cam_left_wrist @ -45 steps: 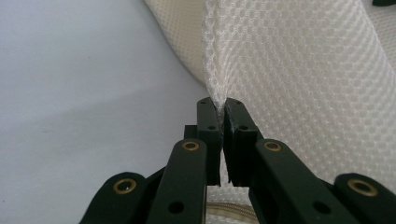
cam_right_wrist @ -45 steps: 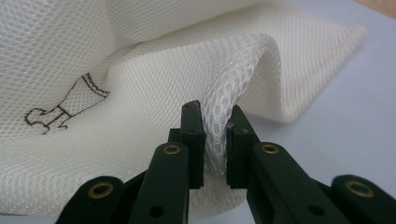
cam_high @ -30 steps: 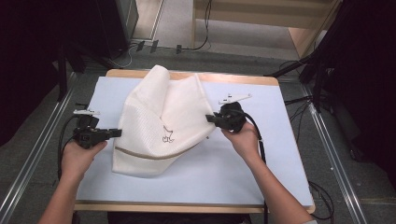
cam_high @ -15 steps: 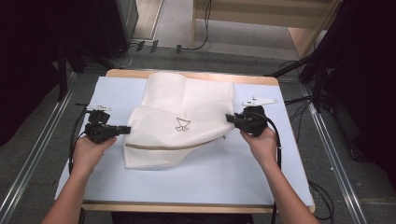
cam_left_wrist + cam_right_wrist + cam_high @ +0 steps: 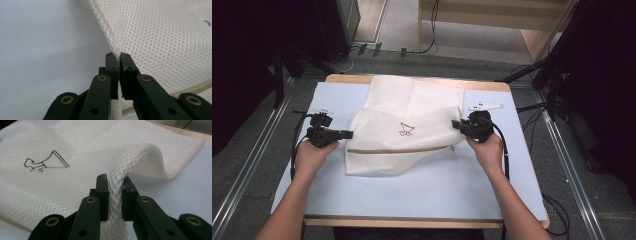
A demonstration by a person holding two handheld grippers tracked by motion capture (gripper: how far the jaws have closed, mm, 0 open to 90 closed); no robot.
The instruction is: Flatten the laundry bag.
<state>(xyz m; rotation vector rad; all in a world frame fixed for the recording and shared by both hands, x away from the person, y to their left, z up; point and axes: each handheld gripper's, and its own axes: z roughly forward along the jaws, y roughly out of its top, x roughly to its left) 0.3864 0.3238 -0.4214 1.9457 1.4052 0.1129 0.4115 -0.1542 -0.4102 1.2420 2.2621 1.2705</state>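
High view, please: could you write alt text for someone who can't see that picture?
A person's two hands each hold a black gripper, the left gripper and the right gripper pinching opposite edges of a white mesh bag spread between them. The bag, with a small dark logo and a tan zipper, lies on a pale blue table.

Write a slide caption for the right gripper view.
Right gripper shut on a bunched edge of the white mesh bag, its brown printed logo facing up on the pale blue table mat.
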